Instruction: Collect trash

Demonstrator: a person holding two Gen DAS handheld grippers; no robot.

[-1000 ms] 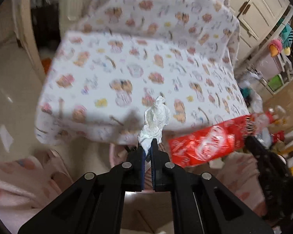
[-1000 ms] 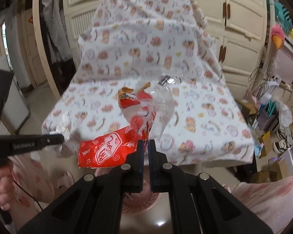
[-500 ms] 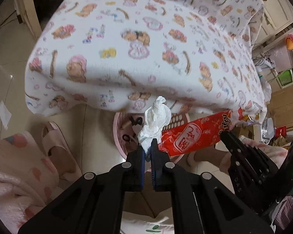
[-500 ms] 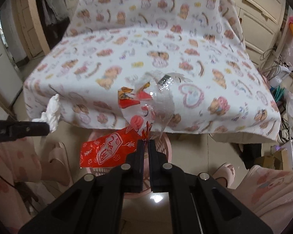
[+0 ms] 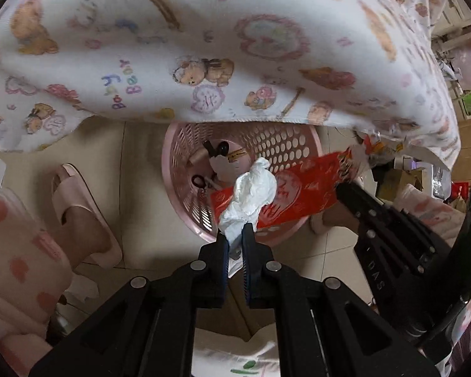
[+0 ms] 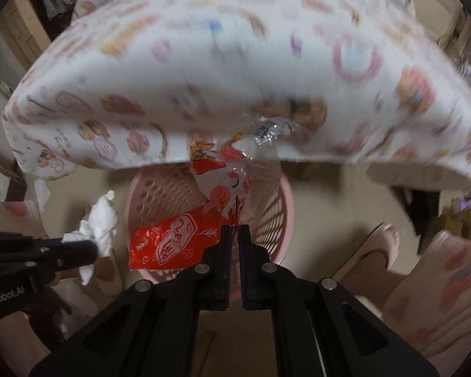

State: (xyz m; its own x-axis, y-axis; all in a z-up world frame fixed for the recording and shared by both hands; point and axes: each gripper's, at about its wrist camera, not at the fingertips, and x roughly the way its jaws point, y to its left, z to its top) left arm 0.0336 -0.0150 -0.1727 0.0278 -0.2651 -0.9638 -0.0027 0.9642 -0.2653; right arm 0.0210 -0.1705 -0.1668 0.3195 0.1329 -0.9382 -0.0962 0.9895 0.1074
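My left gripper (image 5: 234,235) is shut on a crumpled white tissue (image 5: 251,194) and holds it above the near rim of a pink perforated basket (image 5: 185,144) on the floor. My right gripper (image 6: 234,231) is shut on a red and clear snack wrapper (image 6: 172,242) that hangs over the same basket (image 6: 279,194). The wrapper also shows in the left wrist view (image 5: 307,194), and the tissue in the right wrist view (image 6: 100,220). The basket holds several small items, among them scissors (image 5: 201,182).
A table draped in a bear-print cloth (image 5: 204,47) overhangs the far half of the basket. A foot in a pink slipper (image 5: 78,207) stands left of it and another slippered foot (image 6: 376,251) to the right. Clutter and boxes (image 5: 392,182) lie at the right.
Both grippers have dropped from above the table edge down toward the floor, bringing the tissue and the wrapper over the pink basket. Both stay shut on their loads.
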